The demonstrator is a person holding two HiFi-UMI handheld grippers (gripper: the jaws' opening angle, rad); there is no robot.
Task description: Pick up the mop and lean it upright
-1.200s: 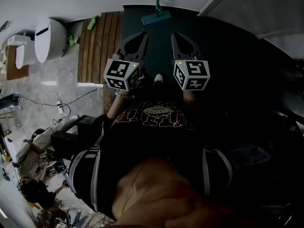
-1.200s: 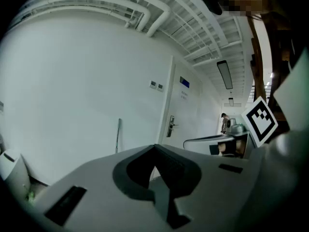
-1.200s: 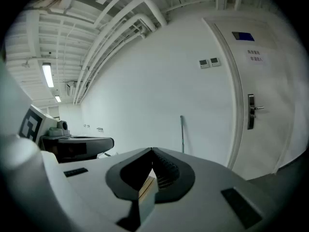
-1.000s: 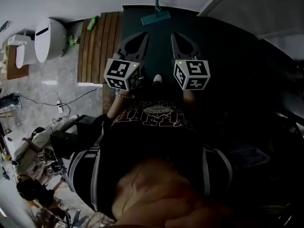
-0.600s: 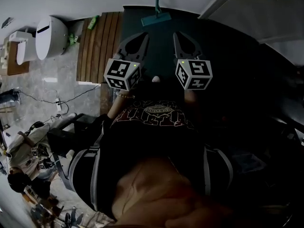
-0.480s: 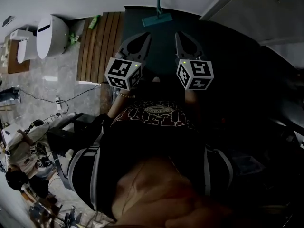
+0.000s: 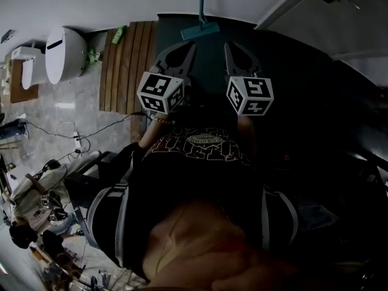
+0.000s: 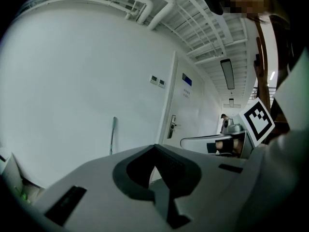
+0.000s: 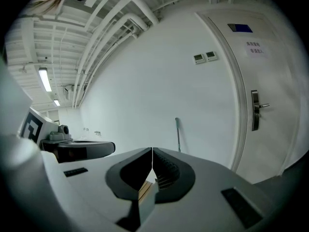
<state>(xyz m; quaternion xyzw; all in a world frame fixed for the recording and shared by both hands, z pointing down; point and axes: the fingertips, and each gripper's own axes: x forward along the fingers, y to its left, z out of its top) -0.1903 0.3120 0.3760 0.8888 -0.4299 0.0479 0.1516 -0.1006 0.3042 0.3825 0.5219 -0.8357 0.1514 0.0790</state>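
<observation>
Head view: the mop is standing against the white wall, its teal head resting on the dark floor mat and its handle running up the wall. The left gripper and the right gripper are pointing toward it side by side, both well short of it, and neither is carrying anything. Wooden slats are lying just to the left of the mat.

Left gripper view: the jaws are sitting tightly together with nothing between them. The mop handle is showing upright against the wall ahead, left of the door.

Right gripper view: these jaws are also meeting at the tips, pinched shut and empty. The handle is rising just right of the tips, near the door frame.

The mop appears to be leaning properly already, so this looks like an approach, not a carry. To do it well, the jaws should be opening wide before arriving at the handle, since closed tips may be knocking it sideways along the smooth wall. One gripper should be closing squarely around the handle while the other is steadying it, keeping the head flat on the mat.
</observation>
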